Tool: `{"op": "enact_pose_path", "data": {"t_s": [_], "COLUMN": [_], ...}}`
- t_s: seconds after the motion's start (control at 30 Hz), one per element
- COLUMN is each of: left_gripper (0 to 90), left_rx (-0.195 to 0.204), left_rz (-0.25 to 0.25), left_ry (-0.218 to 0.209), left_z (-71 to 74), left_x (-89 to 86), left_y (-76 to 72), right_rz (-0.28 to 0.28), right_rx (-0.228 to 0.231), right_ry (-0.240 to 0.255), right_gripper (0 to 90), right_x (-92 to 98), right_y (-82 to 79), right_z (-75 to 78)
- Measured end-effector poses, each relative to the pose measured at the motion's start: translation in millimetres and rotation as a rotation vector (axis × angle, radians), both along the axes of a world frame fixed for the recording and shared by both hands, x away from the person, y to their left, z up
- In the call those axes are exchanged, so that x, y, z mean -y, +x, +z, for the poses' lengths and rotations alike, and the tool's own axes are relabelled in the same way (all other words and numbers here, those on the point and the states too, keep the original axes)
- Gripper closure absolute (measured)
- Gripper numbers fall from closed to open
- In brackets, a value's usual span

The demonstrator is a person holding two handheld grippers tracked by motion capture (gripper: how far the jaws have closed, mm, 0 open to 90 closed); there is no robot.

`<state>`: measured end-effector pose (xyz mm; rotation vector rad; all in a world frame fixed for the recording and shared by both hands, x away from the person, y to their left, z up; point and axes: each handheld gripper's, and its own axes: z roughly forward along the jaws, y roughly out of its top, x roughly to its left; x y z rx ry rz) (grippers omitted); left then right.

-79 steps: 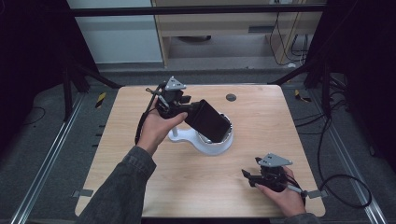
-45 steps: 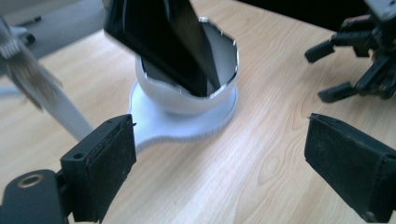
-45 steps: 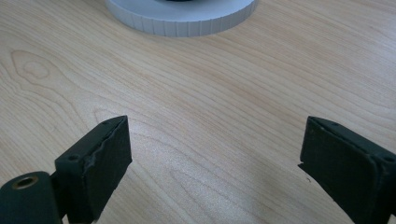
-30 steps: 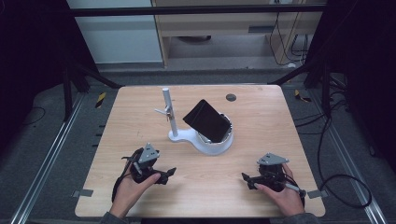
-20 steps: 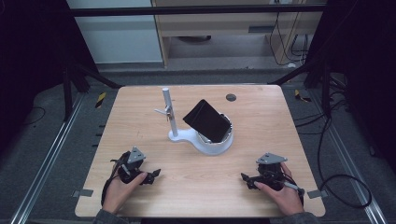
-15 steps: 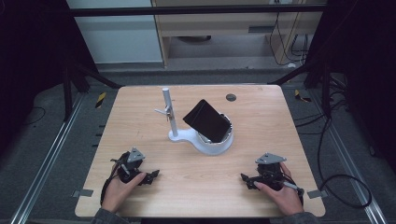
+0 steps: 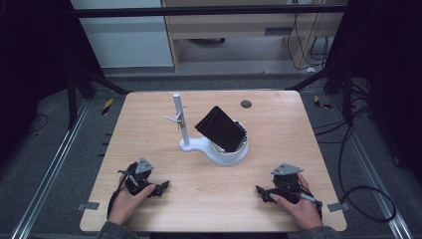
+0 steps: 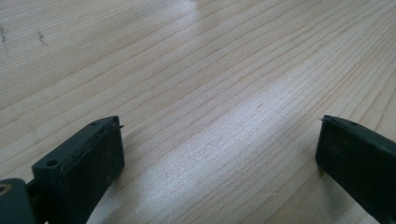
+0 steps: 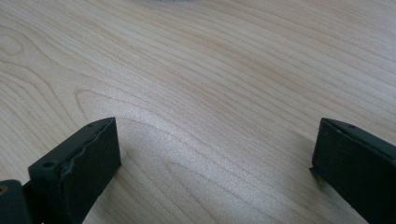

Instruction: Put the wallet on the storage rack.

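A black flat device (image 7: 220, 128) leans tilted in the round cup of a white stand (image 7: 226, 153), which has a thin upright post (image 7: 179, 119) with a small clip. My left gripper (image 7: 161, 188) rests on the wooden table (image 7: 278, 129) at the front left, well clear of the stand. Its jaws have just been opening and stand wide, as the left gripper (image 8: 219, 154) shows bare wood between them. My right gripper (image 7: 261, 193) lies at the front right, and the right gripper (image 9: 215, 154) is open over bare wood too.
A small dark disc (image 7: 246, 104) is set in the table near its far edge. Metal rails run along both sides of the table, and cables lie on the floor at the right. A cabinet stands beyond the far edge.
The left hand left the stand, came down to the table's front left, then slid a little further left and settled. The right hand has stayed put.
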<state>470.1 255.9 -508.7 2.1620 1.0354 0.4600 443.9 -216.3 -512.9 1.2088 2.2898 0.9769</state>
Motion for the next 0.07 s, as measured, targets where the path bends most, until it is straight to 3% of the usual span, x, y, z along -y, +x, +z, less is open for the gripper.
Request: {"op": "enact_pose_path", "data": {"t_s": [0.07], "left_gripper": [0.4], "left_rx": [0.000], "left_rz": [0.001], "left_ry": [0.000], "left_z": [0.0], "left_x": [0.1], "left_y": [-0.2], "right_rz": [-0.002], "right_rx": [-0.001], "right_ry": [-0.002], "right_gripper": [1.1], "right_x": [-0.1], "right_y": [-0.1], "right_z": [0.1]}}
